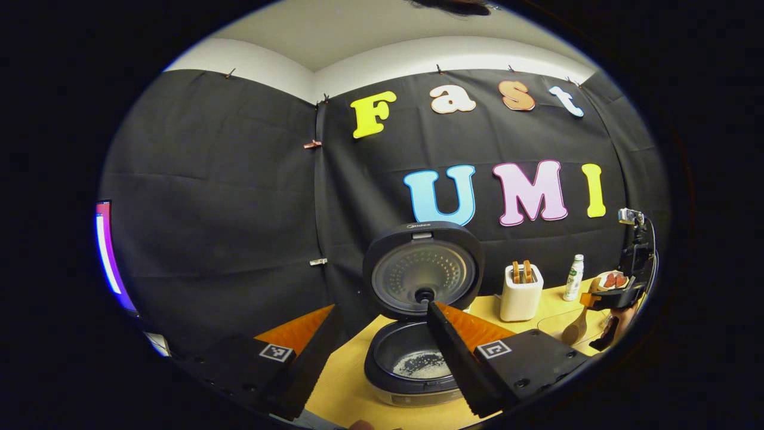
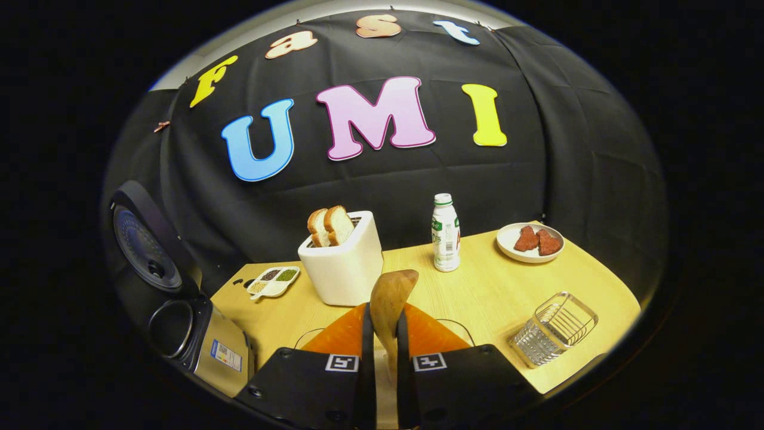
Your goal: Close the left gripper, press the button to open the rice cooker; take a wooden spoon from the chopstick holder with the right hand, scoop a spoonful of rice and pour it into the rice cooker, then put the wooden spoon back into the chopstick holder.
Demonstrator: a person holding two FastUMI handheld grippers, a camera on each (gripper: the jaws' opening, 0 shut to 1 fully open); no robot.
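Pinching the wooden spoon (image 2: 391, 298), right fingers (image 2: 365, 334) nearly closed.

Toaster (image 2: 345, 263) between rice cooker (image 2: 173, 298) and bottle (image 2: 446, 234).

Left gripper (image 1: 382, 334): two wedge-shaped fingers are widening back into black block housings, each carrying a square black-and-white coded tag and small round screws, with ribbed inner faces showing. Right gripper (image 2: 382, 334): matching black housings are bearing one tag apiece, screws sitting at the corners. Beside the toaster (image 1: 521, 291), that gripper's body is appearing black, a cable looping above it.
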